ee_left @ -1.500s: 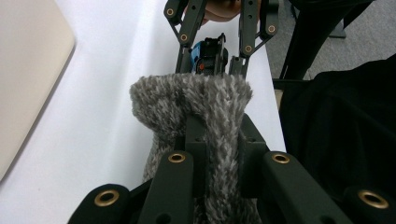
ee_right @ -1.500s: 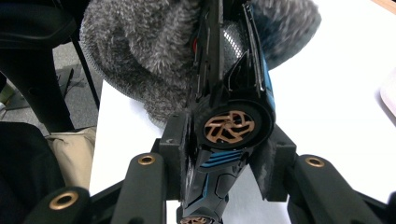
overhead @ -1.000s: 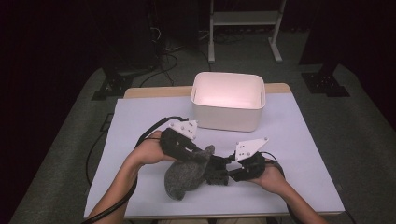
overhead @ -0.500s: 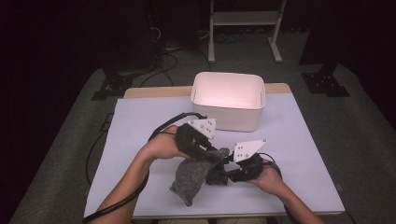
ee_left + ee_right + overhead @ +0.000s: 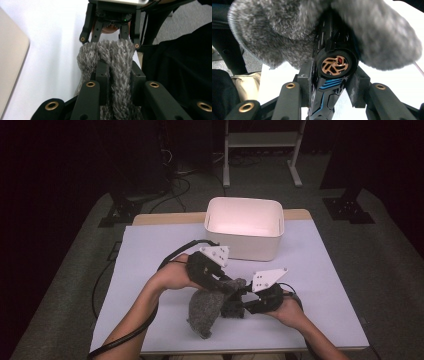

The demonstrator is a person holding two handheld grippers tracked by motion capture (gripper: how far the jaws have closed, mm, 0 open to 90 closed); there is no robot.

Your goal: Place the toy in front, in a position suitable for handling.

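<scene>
The right gripper (image 5: 239,304) is clamping a black and blue toy car (image 5: 333,75), its jaws pressed on the body's two sides with a bronze wheel facing the right gripper view. Just above that grip, a grey fuzzy cloth (image 5: 372,32) is draping over the car's far end. From above, that cloth (image 5: 206,307) is hanging down toward the white tabletop (image 5: 150,250) between the two hands. The left gripper (image 5: 231,289) is pinching a fold of the cloth (image 5: 117,65), jaws nearly closed on it and just now easing open a touch, right against the other gripper's tips. Beyond both grippers, farther up the table, a white bin (image 5: 245,227) is sitting.
</scene>
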